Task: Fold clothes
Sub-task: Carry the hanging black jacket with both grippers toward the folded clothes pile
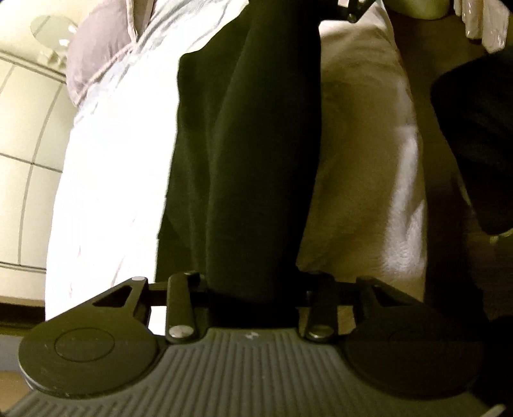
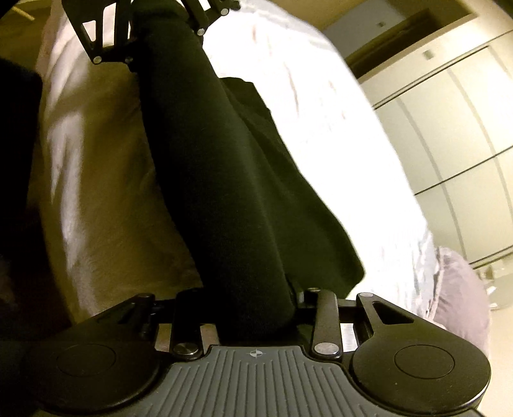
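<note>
A dark garment [image 1: 256, 144] is stretched taut as a long band between my two grippers, above a bed. In the left wrist view my left gripper [image 1: 253, 295] is shut on its near end, and the cloth hides the fingertips. The band runs up to my right gripper [image 1: 352, 11] at the top edge. In the right wrist view my right gripper [image 2: 259, 320] is shut on the other end of the garment [image 2: 218, 160]. My left gripper [image 2: 144, 38] clamps the far end at the top. A looser flap of the cloth hangs beside the band.
Under the garment lie a white sheet [image 1: 112, 176] and a beige blanket [image 1: 362, 160]. A grey-purple pillow [image 1: 96, 54] sits at the bed's end. Pale cupboard doors [image 2: 449, 128] stand beyond the bed. A dark shape [image 1: 474, 144], perhaps the person's clothing, is close on the blanket side.
</note>
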Demonstrator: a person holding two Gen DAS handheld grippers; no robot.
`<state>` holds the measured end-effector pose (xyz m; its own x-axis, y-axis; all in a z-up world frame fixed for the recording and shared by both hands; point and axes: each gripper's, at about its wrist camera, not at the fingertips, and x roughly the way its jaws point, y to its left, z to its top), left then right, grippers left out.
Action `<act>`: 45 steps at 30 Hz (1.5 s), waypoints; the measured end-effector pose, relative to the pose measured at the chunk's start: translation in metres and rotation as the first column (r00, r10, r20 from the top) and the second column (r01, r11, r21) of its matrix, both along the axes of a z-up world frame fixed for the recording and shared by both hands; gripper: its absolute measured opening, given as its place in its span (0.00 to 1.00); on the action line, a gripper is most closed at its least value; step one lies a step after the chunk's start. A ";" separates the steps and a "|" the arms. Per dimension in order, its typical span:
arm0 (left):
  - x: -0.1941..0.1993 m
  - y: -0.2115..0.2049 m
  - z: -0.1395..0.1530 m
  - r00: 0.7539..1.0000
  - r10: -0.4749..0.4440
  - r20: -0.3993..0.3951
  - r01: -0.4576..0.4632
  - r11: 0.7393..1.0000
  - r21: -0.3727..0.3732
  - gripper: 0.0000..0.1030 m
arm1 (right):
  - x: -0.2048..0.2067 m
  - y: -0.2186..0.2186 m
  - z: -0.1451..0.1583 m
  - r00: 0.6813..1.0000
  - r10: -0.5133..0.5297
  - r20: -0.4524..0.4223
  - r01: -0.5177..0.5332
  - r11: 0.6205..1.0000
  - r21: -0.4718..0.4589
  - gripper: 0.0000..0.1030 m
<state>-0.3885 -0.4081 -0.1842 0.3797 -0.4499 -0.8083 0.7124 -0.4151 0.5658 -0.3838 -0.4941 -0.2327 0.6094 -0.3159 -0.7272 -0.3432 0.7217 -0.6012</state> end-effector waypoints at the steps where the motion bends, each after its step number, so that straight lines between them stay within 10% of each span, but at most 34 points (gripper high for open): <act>1: 0.004 -0.005 0.012 1.000 0.010 -0.009 -0.010 1.000 0.016 0.32 | 0.003 -0.002 0.012 1.000 -0.001 -0.022 0.002 1.000 0.007 0.33; 9: 0.027 -0.028 0.114 0.996 0.021 -0.084 -0.015 0.998 0.065 0.30 | 0.021 -0.018 0.112 0.990 -0.022 -0.142 0.031 0.998 0.063 0.31; 19: 0.040 -0.064 0.186 0.979 -0.186 -0.077 0.190 0.981 0.034 0.30 | -0.027 -0.039 0.197 0.967 -0.195 -0.164 0.208 0.976 0.068 0.31; 36: -0.016 -0.118 0.222 0.846 -0.534 -0.003 0.533 0.846 -0.022 0.30 | -0.117 -0.068 0.264 0.831 -0.544 -0.112 0.551 0.834 0.032 0.31; 45: -0.081 -0.199 0.237 0.857 -0.515 -0.012 0.515 0.857 -0.009 0.31 | -0.194 -0.137 0.276 0.842 -0.532 -0.093 0.538 0.842 0.046 0.31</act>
<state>-0.4694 -0.6070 0.0525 0.0820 -0.5823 -0.8088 0.4048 -0.7222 0.5609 -0.5774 -0.6308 0.0437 0.3041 -0.5256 -0.7945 0.0669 0.8437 -0.5326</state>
